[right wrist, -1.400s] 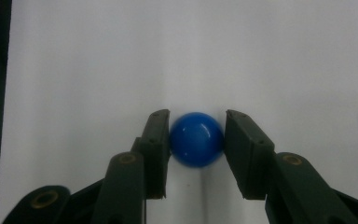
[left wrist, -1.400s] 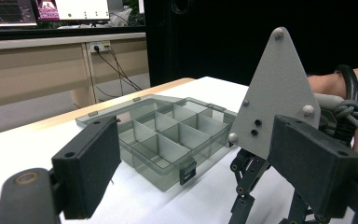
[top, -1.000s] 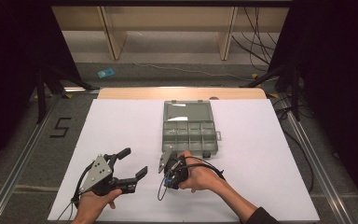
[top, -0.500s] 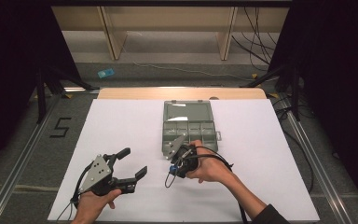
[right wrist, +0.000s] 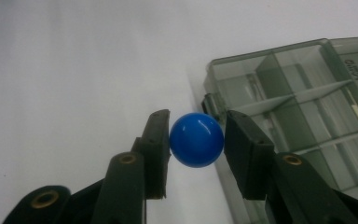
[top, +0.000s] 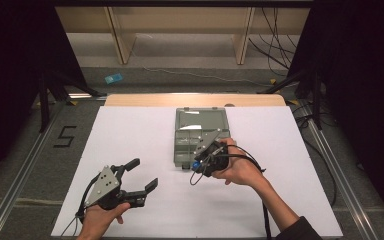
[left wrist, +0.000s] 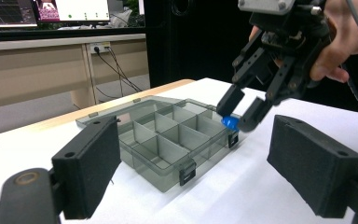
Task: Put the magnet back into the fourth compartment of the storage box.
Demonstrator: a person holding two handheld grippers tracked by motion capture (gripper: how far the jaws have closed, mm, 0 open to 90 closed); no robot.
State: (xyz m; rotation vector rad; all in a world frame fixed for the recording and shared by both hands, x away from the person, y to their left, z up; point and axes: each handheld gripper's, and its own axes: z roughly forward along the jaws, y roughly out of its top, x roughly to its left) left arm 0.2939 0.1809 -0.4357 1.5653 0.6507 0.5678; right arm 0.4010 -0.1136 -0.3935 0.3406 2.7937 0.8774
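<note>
Claw in your right hand (right wrist: 196, 140) is pinching a blue ball (right wrist: 196, 139) just beside the near edge of the open grey compartment box (top: 200, 132). Your left claw (top: 142, 175) is hovering wide open over the white worktop (top: 280, 150). Floor marking is reading "5" (top: 65, 136).

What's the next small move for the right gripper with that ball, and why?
Probably carry it a little further in over the box and down toward a near compartment, then open. The right gripper is shut on the blue ball, which sits at the box's front edge by a latch, not yet over a compartment. The lid lies open, and the left gripper waits open, off to the side.
</note>
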